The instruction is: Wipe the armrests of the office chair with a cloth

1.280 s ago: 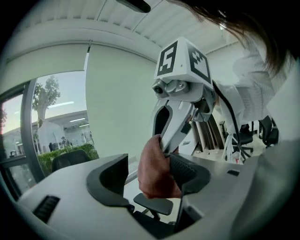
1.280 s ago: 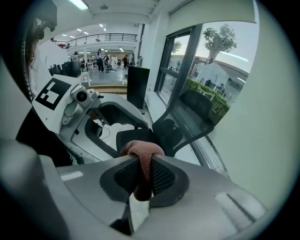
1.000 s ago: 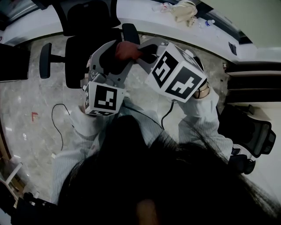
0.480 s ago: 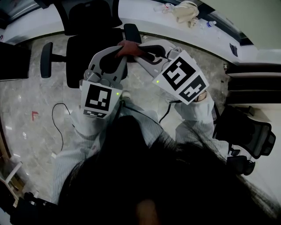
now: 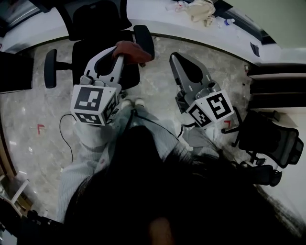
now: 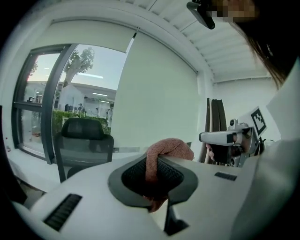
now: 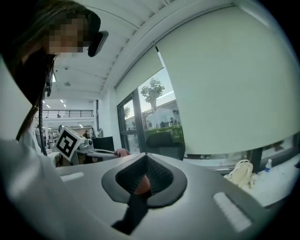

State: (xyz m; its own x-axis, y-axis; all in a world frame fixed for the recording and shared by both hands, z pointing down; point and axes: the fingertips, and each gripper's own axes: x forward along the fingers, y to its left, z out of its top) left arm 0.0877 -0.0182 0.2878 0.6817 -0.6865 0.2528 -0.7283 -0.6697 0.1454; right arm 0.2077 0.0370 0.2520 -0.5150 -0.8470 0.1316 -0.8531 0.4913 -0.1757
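Rust-red cloth (image 5: 133, 51) now hangs from the left gripper (image 5: 122, 56) alone, near the chair's armrest (image 5: 143, 39); the right gripper (image 5: 173, 58) has drawn away. Left gripper view: jaws clamped on the cloth. Right gripper view: jaws together, holding no cloth. Wiping looks ready to start.

A cream bag (image 5: 198, 10) lies on the white counter (image 5: 155, 15), with a small bottle (image 5: 228, 22) just beside it. A black cable (image 5: 60, 130) loops on the floor (image 5: 28, 110) below the counter.

rust cloth (image 5: 131, 50), bunched, clamped in jaws
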